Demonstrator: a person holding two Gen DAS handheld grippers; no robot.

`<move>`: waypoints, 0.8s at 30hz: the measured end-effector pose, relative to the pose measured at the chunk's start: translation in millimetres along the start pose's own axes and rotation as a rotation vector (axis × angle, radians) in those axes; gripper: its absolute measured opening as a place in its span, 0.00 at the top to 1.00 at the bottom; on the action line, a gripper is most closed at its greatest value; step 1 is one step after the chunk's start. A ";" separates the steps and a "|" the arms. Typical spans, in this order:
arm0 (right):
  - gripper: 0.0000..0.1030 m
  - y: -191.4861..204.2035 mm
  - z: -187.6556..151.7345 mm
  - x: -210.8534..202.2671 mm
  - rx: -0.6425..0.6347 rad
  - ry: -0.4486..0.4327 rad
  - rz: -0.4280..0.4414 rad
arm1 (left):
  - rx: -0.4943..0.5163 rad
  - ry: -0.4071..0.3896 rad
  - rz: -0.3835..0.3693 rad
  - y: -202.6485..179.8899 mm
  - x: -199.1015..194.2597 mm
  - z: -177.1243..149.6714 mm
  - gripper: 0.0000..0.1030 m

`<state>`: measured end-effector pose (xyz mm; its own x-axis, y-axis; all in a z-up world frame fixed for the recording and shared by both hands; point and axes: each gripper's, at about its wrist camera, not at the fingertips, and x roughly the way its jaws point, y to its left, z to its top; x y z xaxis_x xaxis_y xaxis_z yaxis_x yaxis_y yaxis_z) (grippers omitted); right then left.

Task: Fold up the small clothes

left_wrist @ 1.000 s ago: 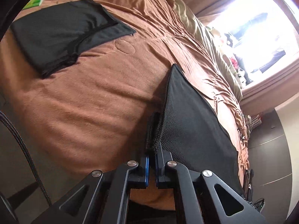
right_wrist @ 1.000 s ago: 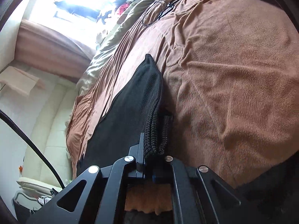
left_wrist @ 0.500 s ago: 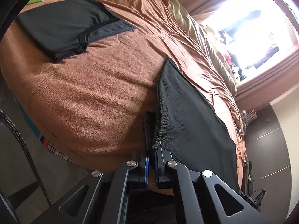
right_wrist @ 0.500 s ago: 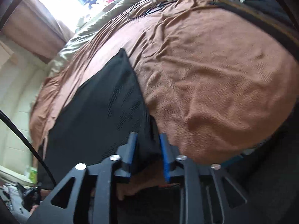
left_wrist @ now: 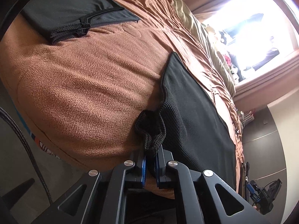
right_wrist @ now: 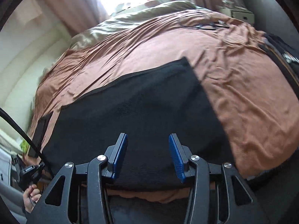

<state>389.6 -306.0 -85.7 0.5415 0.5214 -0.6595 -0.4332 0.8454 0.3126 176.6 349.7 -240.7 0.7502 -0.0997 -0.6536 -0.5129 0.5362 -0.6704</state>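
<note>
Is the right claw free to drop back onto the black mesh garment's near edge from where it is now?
Probably yes. The right claw is empty, its jaws opening, and the black mesh garment lies flat on the brown blanket right beneath it, nothing in between.

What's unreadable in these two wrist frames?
- Left wrist view: near edge of the black mesh garment sits behind the left tongs, which pinch its corded hem.
- Same view: window area is blown out by glare.
- Right wrist view: garment's near hem is covered by the right tongs, whose jaws are opening, nothing between them.
- Folded black garment is cut by the lens rim.
</note>
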 end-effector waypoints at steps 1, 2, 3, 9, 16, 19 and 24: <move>0.58 13.4 0.9 5.9 -0.026 0.008 0.006 | -0.005 -0.002 -0.001 1.0 -0.5 -1.2 0.94; 0.58 20.2 1.5 10.2 -0.044 0.013 0.009 | -0.011 -0.006 -0.004 2.0 -1.1 -2.4 0.94; 0.58 30.2 1.7 15.3 -0.063 0.020 0.012 | -0.020 -0.012 -0.008 3.6 -1.3 -3.9 0.93; 0.58 82.2 3.5 46.7 -0.168 0.057 0.008 | -0.079 -0.036 -0.048 10.8 -2.1 -12.8 0.87; 0.58 113.1 18.4 99.4 -0.241 0.133 0.000 | -0.101 -0.066 -0.054 13.3 -3.8 -17.7 0.87; 0.58 125.5 22.8 119.3 -0.269 0.163 -0.008 | -0.107 -0.075 -0.052 13.6 -5.2 -20.7 0.87; 0.58 140.0 26.8 153.4 -0.288 0.234 -0.004 | -0.137 -0.080 -0.054 15.9 -7.2 -21.7 0.87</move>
<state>431.3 -104.6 -124.8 0.3784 0.4489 -0.8095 -0.6346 0.7625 0.1261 154.0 340.8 -254.2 0.8063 -0.0559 -0.5888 -0.5186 0.4120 -0.7492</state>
